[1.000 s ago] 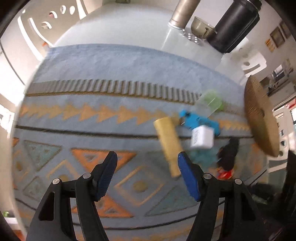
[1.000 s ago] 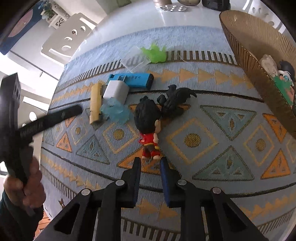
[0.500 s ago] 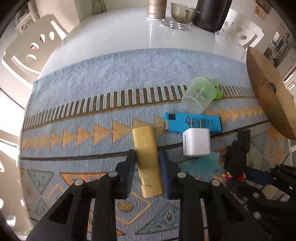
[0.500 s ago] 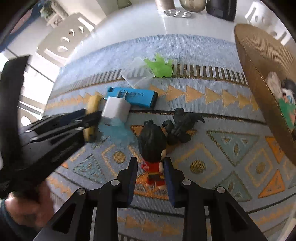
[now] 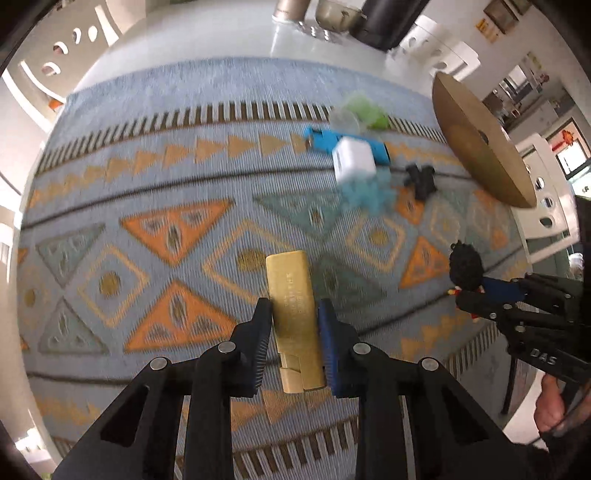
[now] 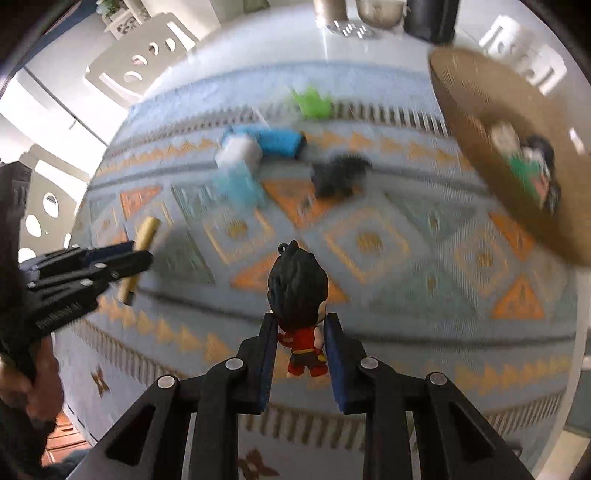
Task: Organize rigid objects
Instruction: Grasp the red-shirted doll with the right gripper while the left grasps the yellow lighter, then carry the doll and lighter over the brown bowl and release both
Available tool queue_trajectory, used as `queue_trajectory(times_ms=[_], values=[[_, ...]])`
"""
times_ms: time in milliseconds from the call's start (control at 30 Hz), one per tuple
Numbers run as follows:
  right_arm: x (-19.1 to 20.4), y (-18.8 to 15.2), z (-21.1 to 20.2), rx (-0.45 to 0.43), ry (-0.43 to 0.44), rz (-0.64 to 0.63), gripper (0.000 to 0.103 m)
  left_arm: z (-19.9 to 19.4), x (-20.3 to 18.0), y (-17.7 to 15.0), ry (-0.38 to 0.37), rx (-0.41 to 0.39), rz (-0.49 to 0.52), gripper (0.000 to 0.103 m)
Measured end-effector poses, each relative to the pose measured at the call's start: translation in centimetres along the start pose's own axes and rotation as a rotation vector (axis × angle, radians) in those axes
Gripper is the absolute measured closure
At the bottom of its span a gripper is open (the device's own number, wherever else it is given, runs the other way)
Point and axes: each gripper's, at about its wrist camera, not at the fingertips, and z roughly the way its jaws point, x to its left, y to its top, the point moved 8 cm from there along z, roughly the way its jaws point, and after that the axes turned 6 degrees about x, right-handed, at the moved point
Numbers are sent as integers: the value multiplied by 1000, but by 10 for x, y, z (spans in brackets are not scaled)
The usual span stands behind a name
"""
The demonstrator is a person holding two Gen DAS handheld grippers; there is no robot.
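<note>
Over a patterned rug: two hand-held grippers, each clamped on one object.
Left gripper (image 5: 295,332): jaws closed on a gold rectangular bar (image 5: 291,295), pads pressing its long sides, far end sticking out beyond the fingertips.
Right gripper (image 6: 301,350): jaws closed on a small figurine (image 6: 299,295) with black hair and red clothes, gripped at the body, head clear above the pads.
Rug (image 5: 147,184): blue weave with orange and teal triangles and diamonds, spread on a pale tabletop.
Loose pile, far side of rug: white cube charger (image 5: 352,162) lying against a blue box (image 5: 321,140); pale blue translucent piece (image 5: 365,192) just in front of the charger; green piece (image 6: 314,103) behind; small black toy (image 5: 419,181) to the right, apart from the charger.
Basket (image 6: 480,110): woven, brown, at the rug's right edge, a figure in green (image 6: 524,170) lying inside.
Table's far edge: metal cylinder (image 5: 290,9), bowl (image 5: 336,14), dark container (image 5: 388,18).
Focus: pile and basket blurred in the right wrist view, fine detail unreadable.
</note>
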Motion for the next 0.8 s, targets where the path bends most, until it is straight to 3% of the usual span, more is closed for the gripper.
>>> queue_trajectory(times_ms=[133,200,333,367,500,533,567,600,700,800], values=[[-17,-14,8,19,13,32,78,6,-7,0,42,2,2,79],[-23,-11,8,35,37,48,76,10,-13,3,54,5,7,69],[-29,-4,3,8,52,82,48,12,-18,0,104,1,12,65],[-29,-1,1,-6,57,82,46,12,-20,0,121,-8,16,65],[-20,9,9,3,11,73,46,15,-25,3,193,-39,31,72],[-21,8,12,6,-15,66,51,15,-25,4,218,-48,36,81],[-18,8,11,-7,-49,50,66,14,-23,4,219,-50,39,81],[-15,8,10,-15,-76,26,72,13,-23,3,206,-53,31,81],[-4,6,6,-32,-102,-8,72,8,-27,2,164,-59,-4,82],[8,1,-4,-52,-73,-12,72,-10,-33,2,149,-86,14,82]])
